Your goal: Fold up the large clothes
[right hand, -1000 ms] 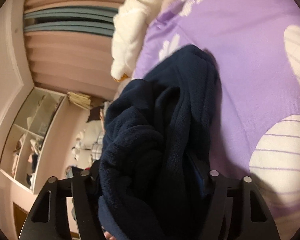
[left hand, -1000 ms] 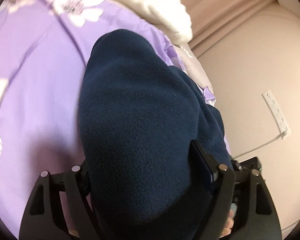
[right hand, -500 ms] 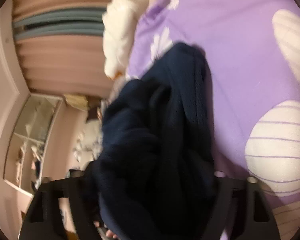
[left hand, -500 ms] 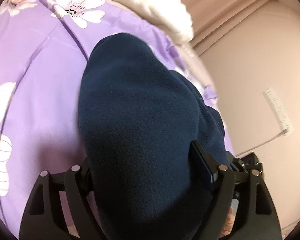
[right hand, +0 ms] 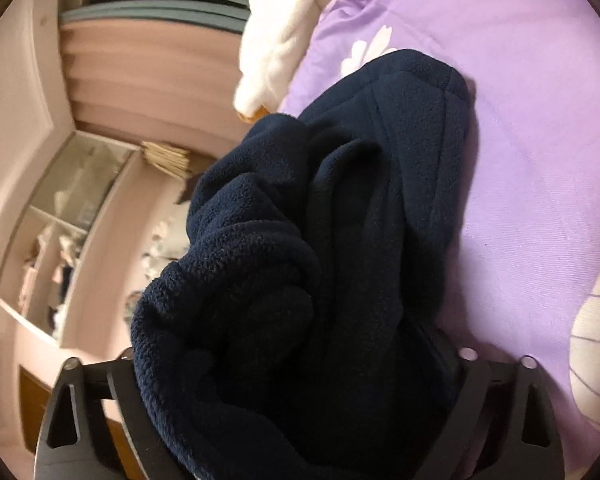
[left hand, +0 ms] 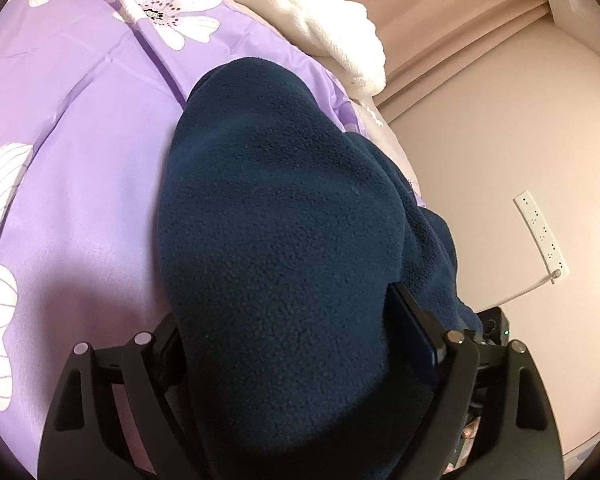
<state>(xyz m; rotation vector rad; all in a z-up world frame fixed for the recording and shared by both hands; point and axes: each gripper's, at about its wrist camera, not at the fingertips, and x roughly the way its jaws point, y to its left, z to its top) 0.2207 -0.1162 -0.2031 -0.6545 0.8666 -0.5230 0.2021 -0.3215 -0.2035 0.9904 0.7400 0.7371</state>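
Navy fleece garment [left hand: 284, 240], thick, nubbly pile, bundled into fat roll; smooth and rounded in left wrist view, crumpled into deep folds w/ stitched seam near far end in right wrist view [right hand: 320, 260]. Lies on purple floral bedspread [left hand: 80, 200], close to bed's edge. Long axis runs near-to-far along each gripper's line of sight; rounded end points far, toward white fluffy blanket [left hand: 308, 12] and pink curtains [left hand: 460, 28] beyond.

Left gripper [left hand: 300, 344]: jaws wide, just been opening, fleece bulk filling gap btwn them; right finger's pad lies along cloth, left finger mostly hidden under it. Can't tell if pads still press.

Right gripper [right hand: 300, 364]: jaws wide, also just been opening, fleece bulging over and btwn fingers; grip vs. loose can't tell.

Elsewhere: white power strip [left hand: 540, 236] w/ cord on pale wall, right in left wrist view; open shelving [right hand: 56, 248] w/ clutter, left in right wrist view.
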